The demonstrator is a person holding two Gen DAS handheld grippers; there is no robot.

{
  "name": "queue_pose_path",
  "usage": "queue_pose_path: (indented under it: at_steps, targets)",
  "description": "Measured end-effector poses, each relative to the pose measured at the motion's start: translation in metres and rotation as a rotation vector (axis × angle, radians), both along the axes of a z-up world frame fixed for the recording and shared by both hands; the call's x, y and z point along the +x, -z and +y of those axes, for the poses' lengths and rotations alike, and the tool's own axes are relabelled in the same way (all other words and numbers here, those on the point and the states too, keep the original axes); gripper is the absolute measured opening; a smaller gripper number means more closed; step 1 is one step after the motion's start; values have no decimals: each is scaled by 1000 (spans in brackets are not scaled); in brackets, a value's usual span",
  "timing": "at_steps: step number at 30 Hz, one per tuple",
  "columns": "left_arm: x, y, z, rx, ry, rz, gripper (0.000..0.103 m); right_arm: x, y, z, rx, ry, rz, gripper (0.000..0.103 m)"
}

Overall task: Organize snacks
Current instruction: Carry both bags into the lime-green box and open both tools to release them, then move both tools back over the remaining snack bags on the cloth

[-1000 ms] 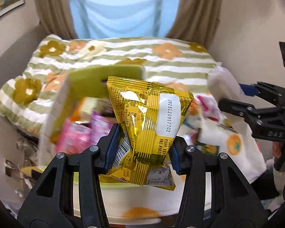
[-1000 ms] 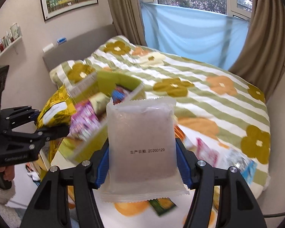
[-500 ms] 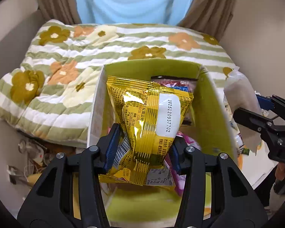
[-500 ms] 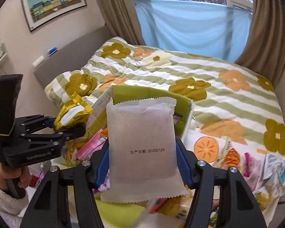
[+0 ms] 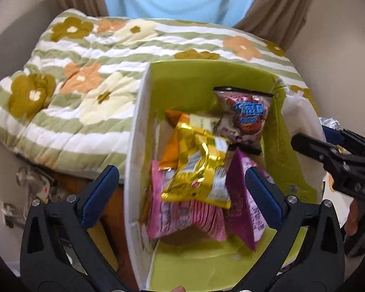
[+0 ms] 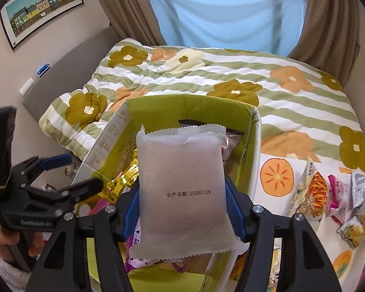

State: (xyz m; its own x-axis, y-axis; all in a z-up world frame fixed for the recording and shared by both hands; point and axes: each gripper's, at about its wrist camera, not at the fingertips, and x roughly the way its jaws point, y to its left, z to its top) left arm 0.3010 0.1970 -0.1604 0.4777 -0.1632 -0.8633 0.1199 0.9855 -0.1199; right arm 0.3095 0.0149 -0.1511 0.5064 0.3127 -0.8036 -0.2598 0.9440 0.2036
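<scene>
A bed with a green-and-white striped quilt (image 6: 275,97) patterned with flowers fills the room's middle; at 12 o'clock a pale blue cloth (image 6: 226,17) hangs between brown curtains (image 6: 333,24), and a framed picture of coloured houses (image 6: 41,7) hangs on the wall at 10 o'clock. A cardboard box with a lime-green inside (image 5: 206,77) stands at the near edge of the bed, on a white cloth printed with orange fruit (image 6: 277,177). More snack packets (image 6: 328,202) lie scattered on that cloth at 3 o'clock in the right wrist view.

The left gripper (image 5: 180,194) points steeply down over the box, its jaws opening wide with nothing pressed between the blue pads (image 5: 99,194). The yellow foil packet (image 5: 197,168) is below them inside the box, tilted, on top of pink packets (image 5: 182,216) and beside a purple one (image 5: 243,194); a white packet with red and blue print (image 5: 245,119) leans at the far end. A hand (image 6: 2,241) in a white sleeve holds that gripper at 8 o'clock in the right wrist view.

The right gripper (image 6: 182,209) is clenched on a frosted white packet (image 6: 180,185), held upright above the box's near end. Its printed line reads "生产日期: 20260129". The left gripper's lettering is too blurred to read.
</scene>
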Motion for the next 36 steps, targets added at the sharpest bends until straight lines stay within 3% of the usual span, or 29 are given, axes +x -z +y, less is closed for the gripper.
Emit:
queue_pose_path:
  at_steps: [15,19,25,36]
  targets:
    - [3,9,-4,45,-12,36,102,30,31,12,63,-32,110,61]
    - [-3,8,-6,55,-9,32,102,25,25,4,95,-18,69,90]
    - [-14,8,-5,34,-15,38,102,12,22,-4,100,-2,53,90]
    - [-40,-21,-14,14,20,-47,102,-21,-13,-12,105,24,-36,90]
